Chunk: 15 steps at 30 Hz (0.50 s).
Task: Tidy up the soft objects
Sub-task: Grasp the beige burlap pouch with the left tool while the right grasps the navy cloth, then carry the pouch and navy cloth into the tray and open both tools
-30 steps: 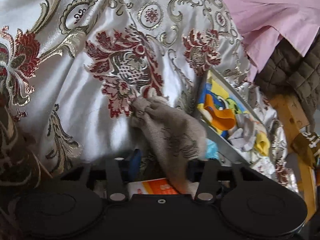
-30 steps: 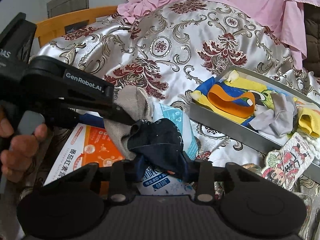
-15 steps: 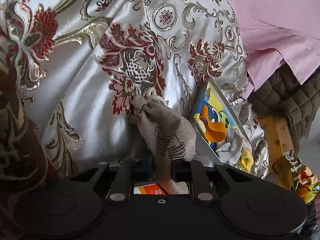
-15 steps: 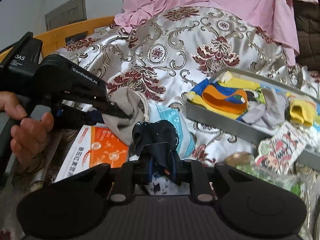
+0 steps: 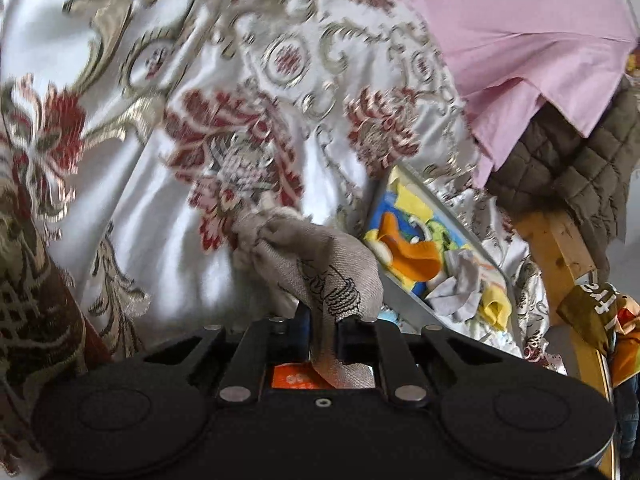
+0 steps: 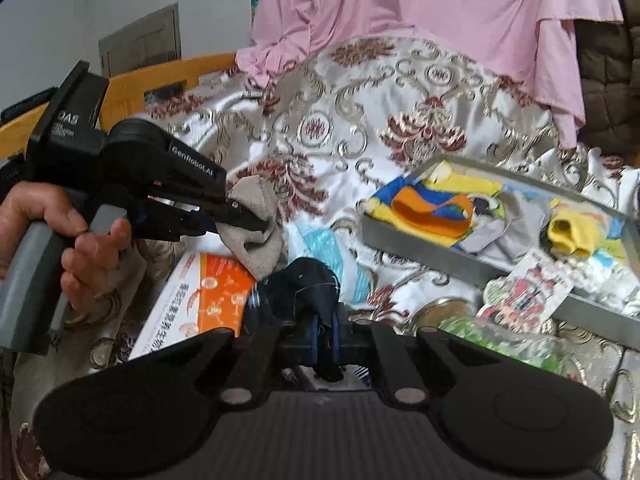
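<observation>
Beige sock clamped in left gripper, jaws pinched tight on the fabric, bunched part bulging out ahead of the fingers, tail hanging down behind them. Dark stitched motif on the side facing the left wrist camera. Same sock seen from the right wrist view, hanging off the left gripper's tips, clear of the bedding. Left hand wrapped round the grey handle.

Navy sock clamped in right gripper, jaws closed on it, wad bunched above the fingers, small end poking out below. Just beside and below the beige one (touching or not: cannot tell).

Under both: orange-and-white box and a light blue packet, lying on the satin bedspread with red and gold floral pattern.

Grey tray off to the right on the bedspread, well apart from both socks. Inside: orange band, grey cloth, yellow sock on a cartoon-printed base. Cartoon card leaning over the tray's near wall.

Pink sheet draped behind, wooden frame at left.
</observation>
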{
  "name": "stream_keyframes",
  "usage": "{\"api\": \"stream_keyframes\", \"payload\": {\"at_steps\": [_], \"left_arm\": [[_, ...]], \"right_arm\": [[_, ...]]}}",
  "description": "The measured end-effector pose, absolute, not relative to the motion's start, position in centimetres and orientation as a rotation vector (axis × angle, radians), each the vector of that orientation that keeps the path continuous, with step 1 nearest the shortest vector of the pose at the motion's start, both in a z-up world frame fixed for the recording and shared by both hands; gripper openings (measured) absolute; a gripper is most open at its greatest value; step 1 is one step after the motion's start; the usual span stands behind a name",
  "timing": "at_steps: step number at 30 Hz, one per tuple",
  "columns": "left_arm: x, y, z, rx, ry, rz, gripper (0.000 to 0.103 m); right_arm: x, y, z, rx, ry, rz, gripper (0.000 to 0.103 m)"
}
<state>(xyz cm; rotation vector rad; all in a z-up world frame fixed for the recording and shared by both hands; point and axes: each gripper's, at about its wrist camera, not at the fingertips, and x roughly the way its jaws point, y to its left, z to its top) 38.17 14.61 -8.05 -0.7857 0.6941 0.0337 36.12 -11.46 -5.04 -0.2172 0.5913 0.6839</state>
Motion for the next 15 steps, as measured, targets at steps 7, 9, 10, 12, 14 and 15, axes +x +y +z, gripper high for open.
{"api": "stream_keyframes", "payload": {"at_steps": [7,9,10,12,14,15], "left_arm": [[36.7,13.7,-5.7,-0.749,0.561,-0.021,0.012],[36.5,13.4,-4.7,-0.754,0.522,-0.075,0.012],[36.6,13.1,-3.8,-0.733,0.496,-0.089,0.012],[37.0,12.1,-1.9,-0.674,0.448,-0.116,0.012],[37.9,11.0,0.0,-0.611,0.404,-0.16,0.012],[38.6,10.3,0.8,-0.575,0.384,-0.175,0.012]], "right_arm": [[36.5,-13.3,-2.8,-0.137,0.528,0.672,0.007],[37.2,-13.9,-1.7,-0.093,0.501,0.665,0.007],[37.7,-14.3,-0.9,-0.067,0.48,0.666,0.007],[39.0,-15.0,0.5,-0.025,0.431,0.659,0.007],[41.1,-16.0,1.8,0.02,0.397,0.637,0.007],[42.1,-16.5,2.3,0.034,0.381,0.623,0.007]]}}
